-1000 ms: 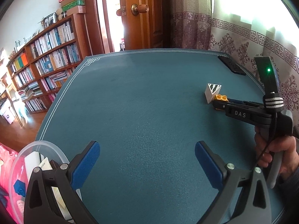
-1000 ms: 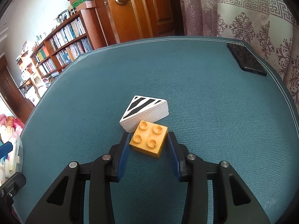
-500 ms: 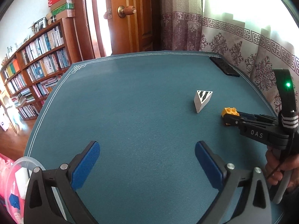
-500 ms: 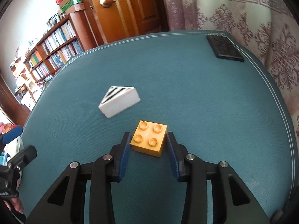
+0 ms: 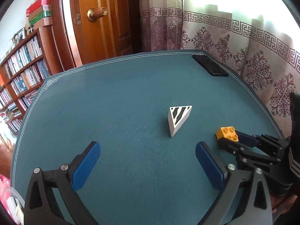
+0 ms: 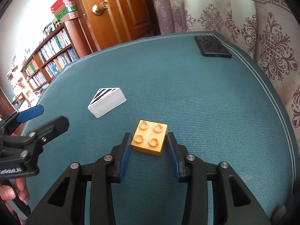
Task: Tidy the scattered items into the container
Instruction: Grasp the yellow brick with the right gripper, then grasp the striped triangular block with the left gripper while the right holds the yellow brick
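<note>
Where the right wrist looks: right gripper (image 6: 148, 144) clamped on yellow brick (image 6: 149, 140); left gripper (image 5: 147, 164) agape.

Both grippers are built of black plastic linkages with triangular cut-outs, joined by round silver screws. The left gripper (image 5: 147, 161) and the right gripper (image 6: 148, 146) are each fitted with ribbed blue pads (image 5: 85, 166) on the inner faces of the fingers. Small white lettering (image 6: 10, 170) is printed on the left gripper's body, too blurred to be read.
</note>
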A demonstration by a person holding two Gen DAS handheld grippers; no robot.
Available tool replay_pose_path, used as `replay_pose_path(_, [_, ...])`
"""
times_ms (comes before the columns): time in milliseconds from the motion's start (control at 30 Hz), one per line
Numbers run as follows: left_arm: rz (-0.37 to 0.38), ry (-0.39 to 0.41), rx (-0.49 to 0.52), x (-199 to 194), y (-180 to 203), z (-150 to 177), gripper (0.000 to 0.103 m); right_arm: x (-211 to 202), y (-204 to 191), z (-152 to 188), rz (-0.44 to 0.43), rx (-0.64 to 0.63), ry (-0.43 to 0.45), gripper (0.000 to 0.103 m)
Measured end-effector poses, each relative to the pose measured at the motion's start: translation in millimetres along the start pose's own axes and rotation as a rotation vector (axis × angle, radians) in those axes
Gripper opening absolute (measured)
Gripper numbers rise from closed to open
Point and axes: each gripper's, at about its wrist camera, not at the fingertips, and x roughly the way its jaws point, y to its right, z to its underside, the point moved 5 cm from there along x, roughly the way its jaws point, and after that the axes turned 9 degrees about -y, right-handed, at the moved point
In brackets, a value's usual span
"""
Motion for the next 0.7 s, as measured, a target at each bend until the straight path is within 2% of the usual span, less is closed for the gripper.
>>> replay_pose_path(433, [0.032, -0.014, 0.041, 44.4, 19.5, -29.2, 0.092, 1.0, 10.0, -3.0, -0.034, 0.050, 0.012, 0.041])
replay_pose_path(600, [0.046, -0.050, 0.041, 61.3, 20.8, -32.9, 0.077, 2.0, 10.8, -3.1, -0.033, 0.051, 0.014, 0.041])
replay_pose_path(700, [0.056, -0.061, 0.039, 68.5, 22.3, -34.8, 0.077, 2.2, 10.3, -2.9, -0.032, 0.051, 0.014, 0.041])
